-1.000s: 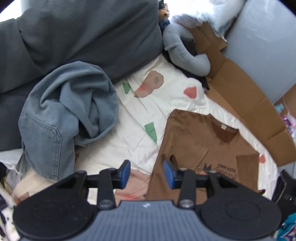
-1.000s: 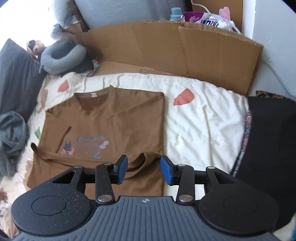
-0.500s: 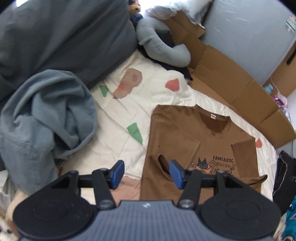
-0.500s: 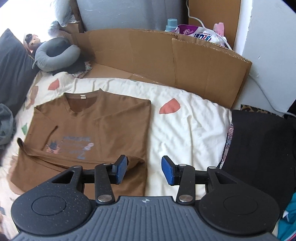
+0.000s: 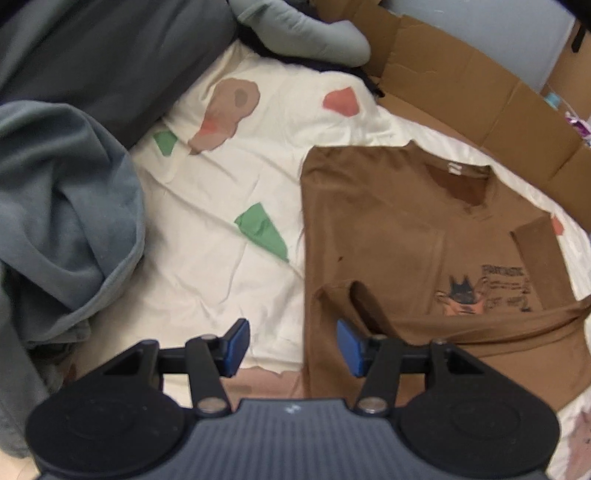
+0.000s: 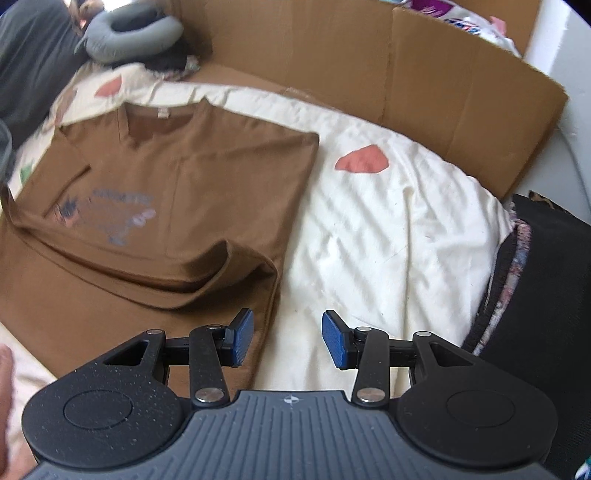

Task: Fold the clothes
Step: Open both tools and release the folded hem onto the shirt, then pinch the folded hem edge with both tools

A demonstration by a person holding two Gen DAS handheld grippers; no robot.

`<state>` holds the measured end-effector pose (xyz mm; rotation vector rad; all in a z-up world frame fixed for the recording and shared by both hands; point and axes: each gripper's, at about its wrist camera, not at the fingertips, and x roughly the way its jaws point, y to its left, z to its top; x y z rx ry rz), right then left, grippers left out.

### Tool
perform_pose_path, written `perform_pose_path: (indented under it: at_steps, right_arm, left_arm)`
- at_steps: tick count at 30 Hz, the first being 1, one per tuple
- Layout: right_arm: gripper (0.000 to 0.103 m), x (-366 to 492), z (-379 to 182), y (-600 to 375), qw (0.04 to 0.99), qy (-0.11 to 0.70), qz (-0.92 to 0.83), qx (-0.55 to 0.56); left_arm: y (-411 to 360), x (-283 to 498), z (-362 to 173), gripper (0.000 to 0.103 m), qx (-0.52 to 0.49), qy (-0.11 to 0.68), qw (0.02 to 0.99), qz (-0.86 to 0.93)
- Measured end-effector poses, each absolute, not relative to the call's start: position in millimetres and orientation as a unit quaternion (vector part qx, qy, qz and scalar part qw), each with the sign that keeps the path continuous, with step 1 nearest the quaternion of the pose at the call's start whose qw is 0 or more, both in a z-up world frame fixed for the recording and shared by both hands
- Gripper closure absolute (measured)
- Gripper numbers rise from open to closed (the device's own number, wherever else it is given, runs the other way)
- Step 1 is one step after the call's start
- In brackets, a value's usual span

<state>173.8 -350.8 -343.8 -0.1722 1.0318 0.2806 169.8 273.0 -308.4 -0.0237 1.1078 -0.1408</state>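
We have the brown cotton T-shirt [image 5: 388, 229] flat on the cream patterned bedsheet [image 5: 221, 206], sleeves folded in, bottom fold left, left gripper [image 5: 291, 347] and right gripper [image 6: 288, 339] spread, empty.

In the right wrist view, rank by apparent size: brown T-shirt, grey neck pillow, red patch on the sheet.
1. brown T-shirt
2. grey neck pillow, though it lies farther away
3. red patch
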Motion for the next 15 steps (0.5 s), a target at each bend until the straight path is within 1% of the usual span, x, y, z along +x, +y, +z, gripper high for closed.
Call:
perform_pose_path:
  at_steps: [5,9,15]
  right_arm:
    - [0.055,186,-361,-344,0.849,0.486,0.164,-0.122]
    - [0.055,192,-369,-332,0.837,0.476,0.198,-0.183]
    - [0.055,205,-371,-316,0.825,0.462,0.224,-0.237]
  left_arm:
    - [272,176,-333,0.048,0.004,0.516,0.853,-0.082]
    - [275,177,-343,0.047,0.006,0.502,0.862,-0.075]
    - [274,182,-354,0.048,0.005,0.501,0.861,-0.087]
